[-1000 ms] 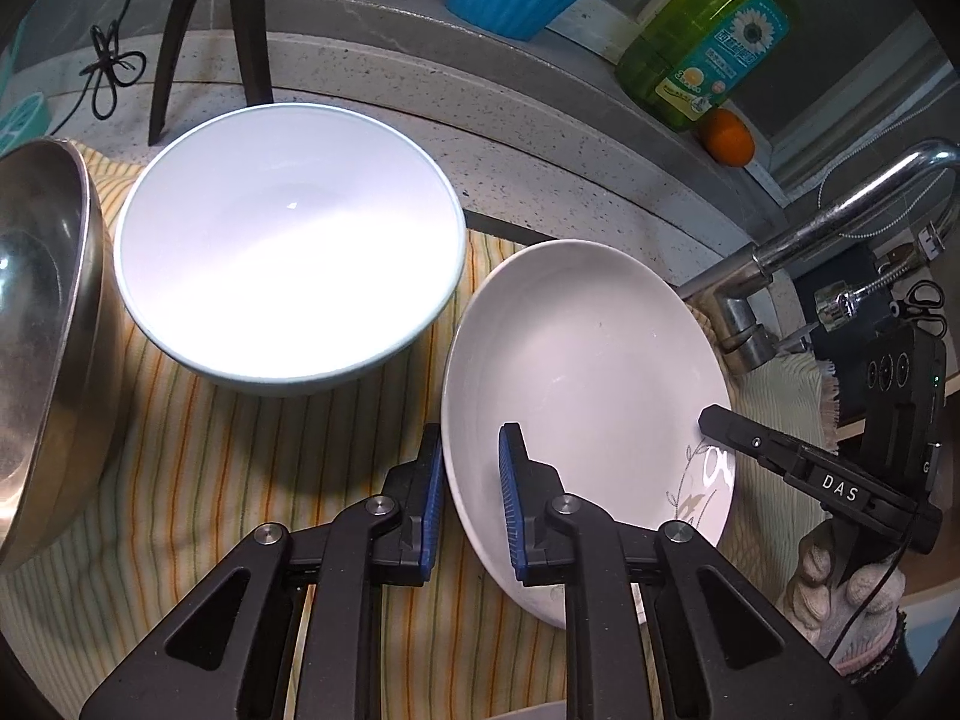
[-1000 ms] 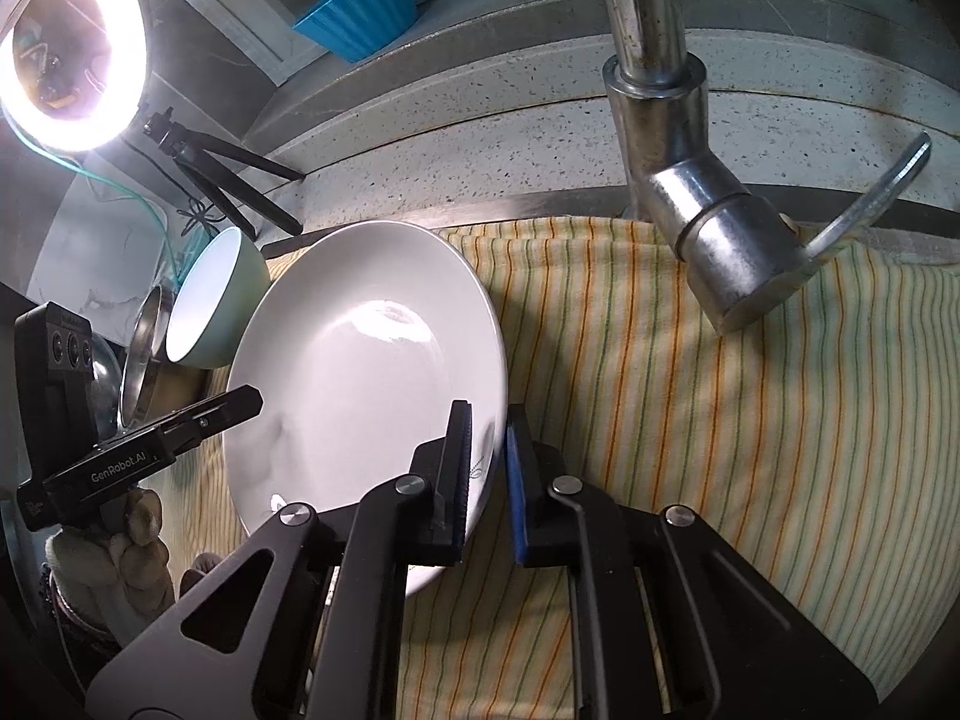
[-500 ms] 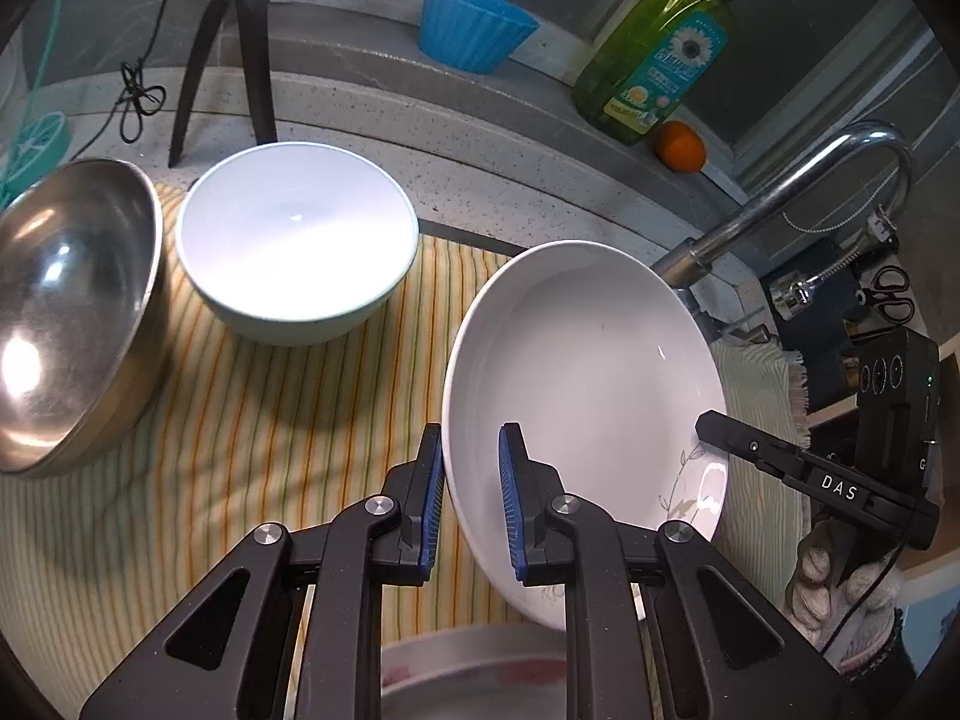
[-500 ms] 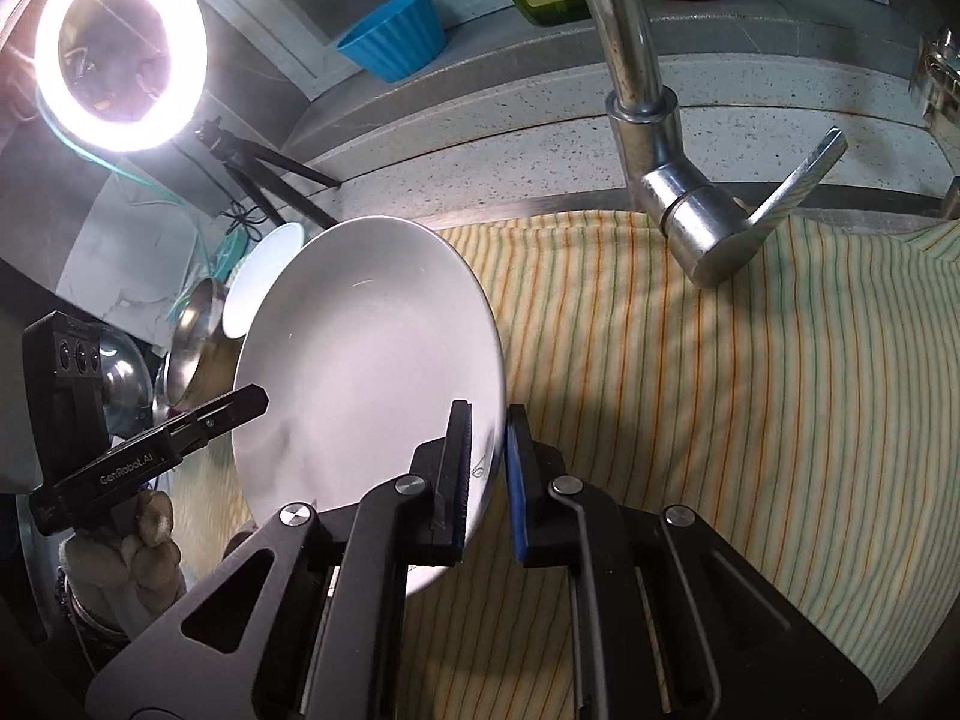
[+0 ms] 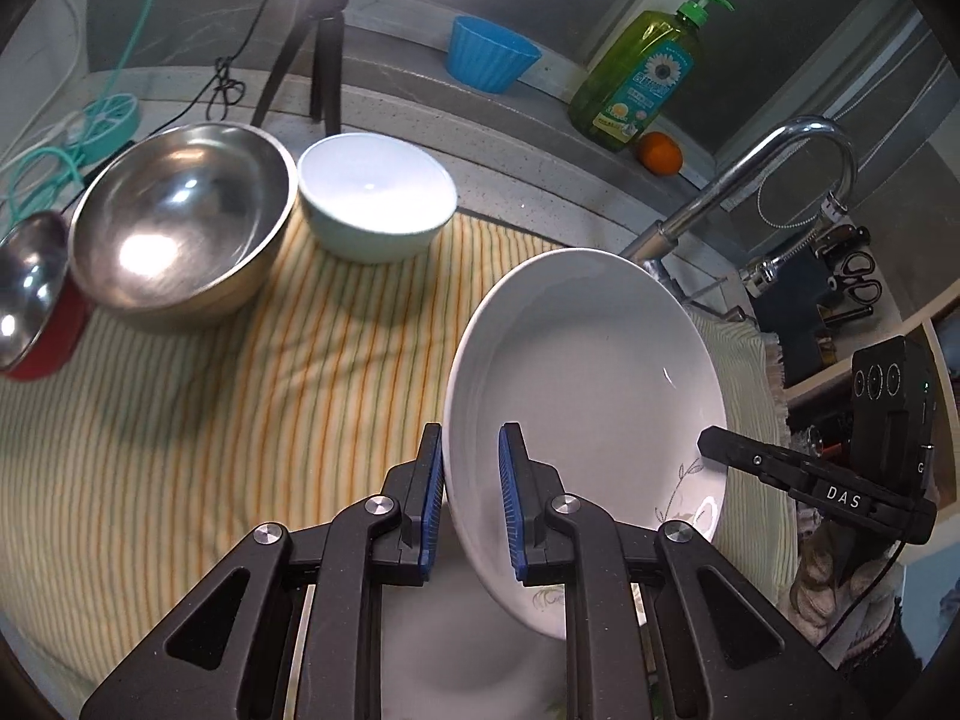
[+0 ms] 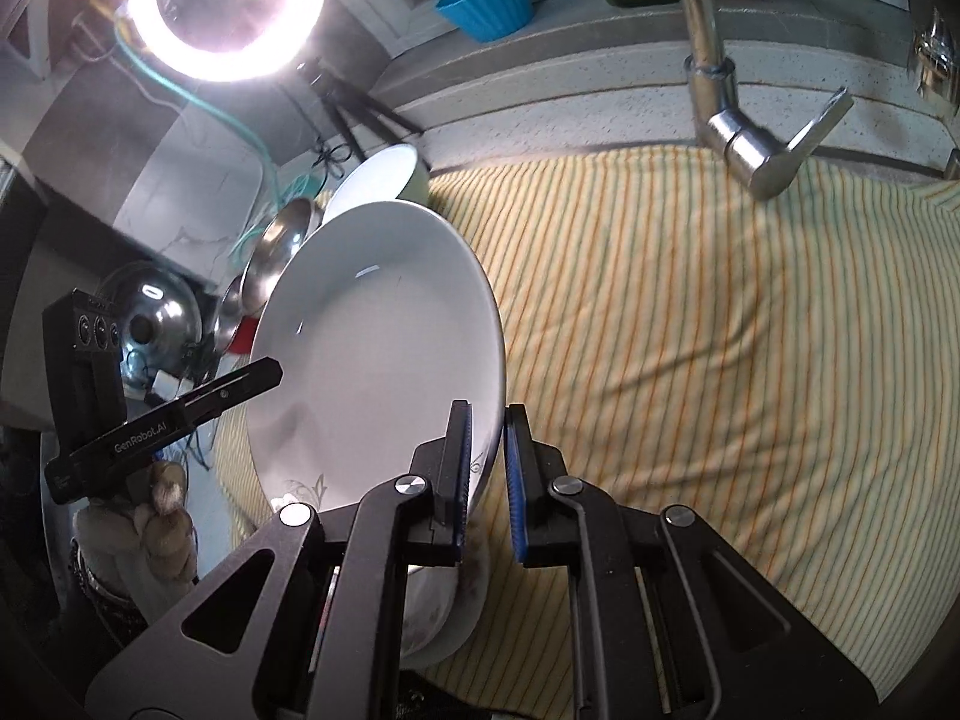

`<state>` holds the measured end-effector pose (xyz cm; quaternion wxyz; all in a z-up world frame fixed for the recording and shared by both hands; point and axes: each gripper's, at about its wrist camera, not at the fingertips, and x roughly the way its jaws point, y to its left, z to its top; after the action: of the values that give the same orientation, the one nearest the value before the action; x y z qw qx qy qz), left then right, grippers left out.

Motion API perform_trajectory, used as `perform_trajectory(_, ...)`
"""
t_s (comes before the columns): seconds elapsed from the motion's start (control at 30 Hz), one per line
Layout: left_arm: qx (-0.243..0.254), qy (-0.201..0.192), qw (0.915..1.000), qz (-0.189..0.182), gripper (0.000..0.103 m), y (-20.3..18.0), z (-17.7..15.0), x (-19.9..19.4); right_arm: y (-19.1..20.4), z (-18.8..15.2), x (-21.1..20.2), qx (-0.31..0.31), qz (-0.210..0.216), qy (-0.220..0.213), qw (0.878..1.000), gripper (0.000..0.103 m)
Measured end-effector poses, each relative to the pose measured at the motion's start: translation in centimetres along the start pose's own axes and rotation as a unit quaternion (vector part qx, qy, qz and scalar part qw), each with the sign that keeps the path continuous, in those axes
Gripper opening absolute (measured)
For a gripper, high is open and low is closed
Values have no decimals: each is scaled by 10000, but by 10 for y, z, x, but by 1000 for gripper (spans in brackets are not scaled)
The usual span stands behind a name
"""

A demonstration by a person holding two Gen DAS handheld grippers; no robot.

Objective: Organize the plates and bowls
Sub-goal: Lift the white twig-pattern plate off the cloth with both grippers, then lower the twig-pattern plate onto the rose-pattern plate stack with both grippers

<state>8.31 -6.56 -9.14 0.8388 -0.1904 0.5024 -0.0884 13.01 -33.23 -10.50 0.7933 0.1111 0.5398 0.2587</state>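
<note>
A white deep plate [image 5: 588, 396] with a leaf print is held in the air between both grippers. My left gripper [image 5: 471, 498] is shut on its near left rim. My right gripper [image 6: 486, 474] is shut on its right rim; the plate [image 6: 378, 360] fills the left of the right wrist view. A pale bowl [image 5: 375, 198] and a steel bowl [image 5: 180, 216] stand on the striped cloth [image 5: 240, 396] at the back. Another white dish [image 5: 456, 648] lies below the held plate.
A small steel and red pan [image 5: 30, 300] sits at far left. A tap [image 5: 750, 180] rises at the right, its handle [image 6: 774, 144] over the cloth. A blue cup [image 5: 489, 60], soap bottle [image 5: 642, 78] and orange [image 5: 659, 153] stand on the ledge. A tripod [image 5: 318, 42] stands behind.
Both grippers have lifted the plate up and back toward me; the bowls and cloth now look farther away. A dish below the plate has come into view.
</note>
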Motion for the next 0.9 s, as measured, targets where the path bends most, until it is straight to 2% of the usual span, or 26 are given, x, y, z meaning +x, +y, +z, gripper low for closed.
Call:
perform_trajectory(0.23, -160, 57, 9998, 60, 16, 16, -32, -20, 21, -38, 5, -58, 86, 266, 9996, 11)
perform_trajectory(0.53, -306, 200, 9993, 122, 16, 34, -63, -25, 33, -78, 17, 21, 126, 560, 9983, 11)
perform_trajectory(0.9, -359, 314, 9987, 192, 16, 41, -80, -20, 41, -87, 34, -60, -30, 783, 9969, 11)
